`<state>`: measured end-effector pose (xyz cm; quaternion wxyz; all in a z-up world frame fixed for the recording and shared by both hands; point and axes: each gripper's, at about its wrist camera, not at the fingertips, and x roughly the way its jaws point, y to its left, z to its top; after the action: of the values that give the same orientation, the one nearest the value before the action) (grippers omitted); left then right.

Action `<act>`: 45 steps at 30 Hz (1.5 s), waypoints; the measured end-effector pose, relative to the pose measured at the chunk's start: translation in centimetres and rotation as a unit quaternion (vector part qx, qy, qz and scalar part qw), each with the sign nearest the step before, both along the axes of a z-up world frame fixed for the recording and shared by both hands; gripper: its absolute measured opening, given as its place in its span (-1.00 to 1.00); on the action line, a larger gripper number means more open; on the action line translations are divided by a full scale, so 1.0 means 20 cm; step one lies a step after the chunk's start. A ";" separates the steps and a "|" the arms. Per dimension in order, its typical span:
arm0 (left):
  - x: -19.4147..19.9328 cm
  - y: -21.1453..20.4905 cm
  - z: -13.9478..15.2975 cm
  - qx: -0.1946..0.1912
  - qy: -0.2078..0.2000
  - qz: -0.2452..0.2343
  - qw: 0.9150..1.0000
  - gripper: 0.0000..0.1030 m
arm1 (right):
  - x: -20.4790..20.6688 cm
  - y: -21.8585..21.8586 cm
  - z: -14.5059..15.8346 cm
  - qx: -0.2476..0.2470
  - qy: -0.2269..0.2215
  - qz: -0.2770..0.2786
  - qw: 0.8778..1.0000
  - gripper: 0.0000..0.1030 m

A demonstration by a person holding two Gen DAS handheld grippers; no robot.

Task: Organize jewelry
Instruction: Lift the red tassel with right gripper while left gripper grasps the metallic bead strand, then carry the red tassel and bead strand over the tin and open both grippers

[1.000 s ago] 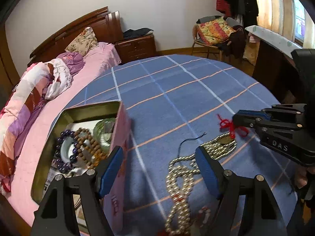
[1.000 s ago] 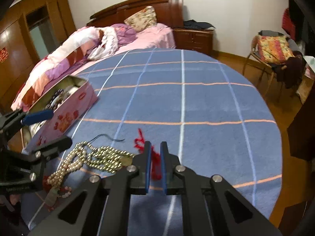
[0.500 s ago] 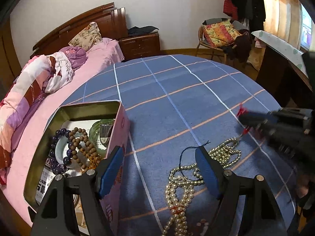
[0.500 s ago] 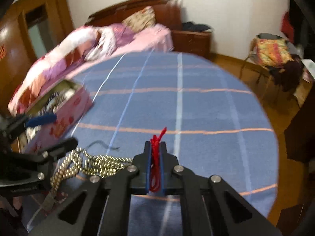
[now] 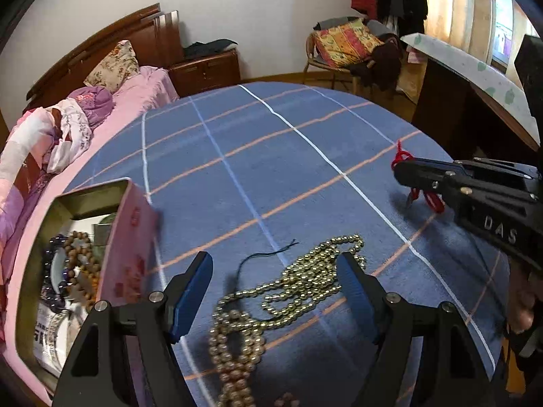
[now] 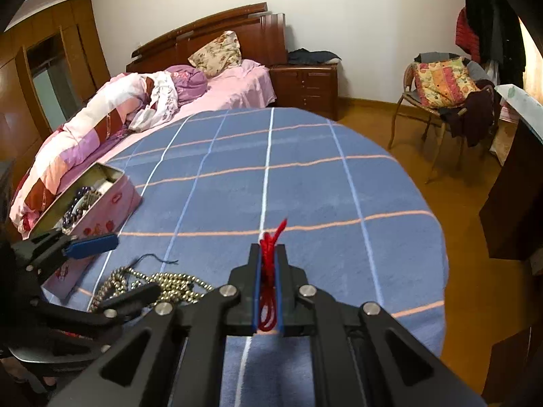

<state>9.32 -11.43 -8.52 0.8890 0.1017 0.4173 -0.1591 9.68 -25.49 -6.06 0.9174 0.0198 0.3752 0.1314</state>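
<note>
Pinching a thin red cord [image 6: 268, 285], the right hand-held gripper [image 6: 268, 291] risks letting it slip loose short of the tin [image 5: 85, 271], while the left hand-held gripper [image 5: 275, 291] gapes wide above gold beads [image 5: 305, 278].

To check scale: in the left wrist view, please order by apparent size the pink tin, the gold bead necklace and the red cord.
1. pink tin
2. gold bead necklace, also nearest the camera
3. red cord, mostly hidden in the right claw
</note>
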 end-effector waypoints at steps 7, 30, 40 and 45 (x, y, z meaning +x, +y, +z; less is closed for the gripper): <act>0.04 -0.02 -0.06 -0.032 0.038 -0.016 0.999 -0.12 | -0.01 0.01 -0.02 0.003 0.005 0.006 1.000 -0.83; -0.02 0.13 0.19 -0.051 -0.036 0.017 0.998 -0.92 | -0.06 0.16 0.03 -0.006 -0.013 0.034 0.999 -0.83; -0.04 0.38 0.34 -0.093 -0.067 0.072 0.991 -0.92 | -0.07 0.25 0.06 -0.018 -0.021 0.049 0.998 -0.83; -0.06 0.48 0.40 -0.105 -0.080 0.093 0.987 -0.92 | -0.06 0.30 0.11 -0.023 -0.031 0.060 0.997 -0.83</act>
<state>8.08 -1.74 -0.55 0.9361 -0.0192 0.3335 -0.1099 8.39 -19.50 -3.89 0.9193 -0.0277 0.3496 0.1786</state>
